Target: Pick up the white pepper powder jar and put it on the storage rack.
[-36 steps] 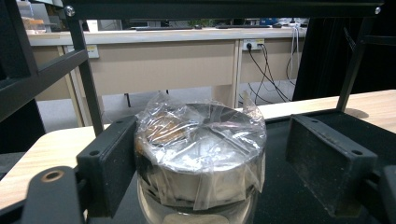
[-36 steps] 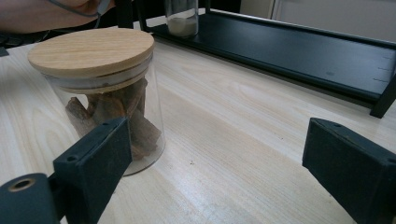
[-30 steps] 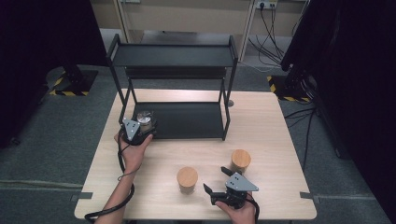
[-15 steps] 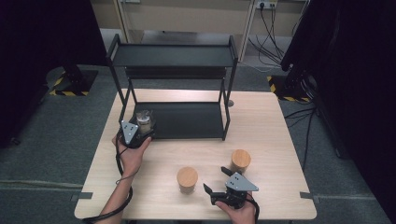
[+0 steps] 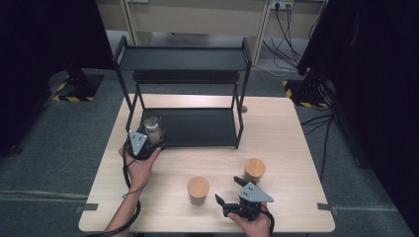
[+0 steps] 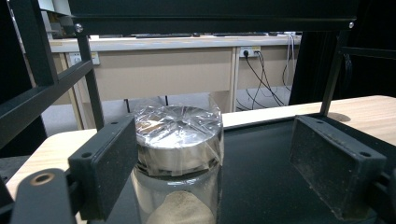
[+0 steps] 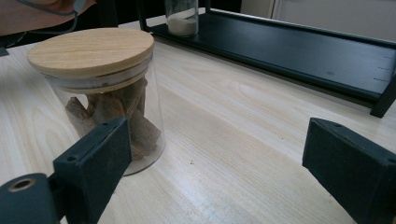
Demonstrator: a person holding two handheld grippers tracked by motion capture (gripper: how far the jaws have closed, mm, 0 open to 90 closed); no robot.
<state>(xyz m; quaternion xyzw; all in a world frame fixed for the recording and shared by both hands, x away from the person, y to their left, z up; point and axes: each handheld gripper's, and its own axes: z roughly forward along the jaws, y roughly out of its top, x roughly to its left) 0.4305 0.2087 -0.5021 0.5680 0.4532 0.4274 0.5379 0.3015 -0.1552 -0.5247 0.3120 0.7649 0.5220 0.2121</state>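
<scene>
Left tool (image 5: 148, 141): at about 9 o'clock on the surface (image 5: 291, 133), at the front left corner of the black rack's (image 5: 183, 59) lower shelf. Its jaws have just been opening and now stand wide; the wrapped jar sits between them, near the left pad (image 6: 112, 161) but not pressed, the right pad well apart.

Wrapped jar (image 6: 177, 154): stands upright on the lower shelf (image 6: 261, 168), at its left end. Clear glass, pale sandy powder in the bottom, the lid under crinkled clear film.

Handling, wrapped jar: judged fairly heavy for its size, stiff, breakable. The film looks slick and loose, so a hold on the lid band may slide. Better to close on the bare glass wall below the lid, pads square on opposite sides.

Middle jar (image 5: 198, 190): at 6 o'clock on the surface, wooden lid, brown bark-like sticks inside. In the right gripper view it stands just left of the left jaw, outside the gap.

Handling, middle jar: light contents, smooth glass; the lid may only rest on, so take the body, not the lid.

Right tool (image 5: 232, 197): near 5 o'clock, jaws spread, nothing between them.

Right jar (image 5: 255, 170): at about 4 o'clock, wooden lid, contents hard to tell.

Writing: no label, brand or readable text on jars, rack or tools.
</scene>
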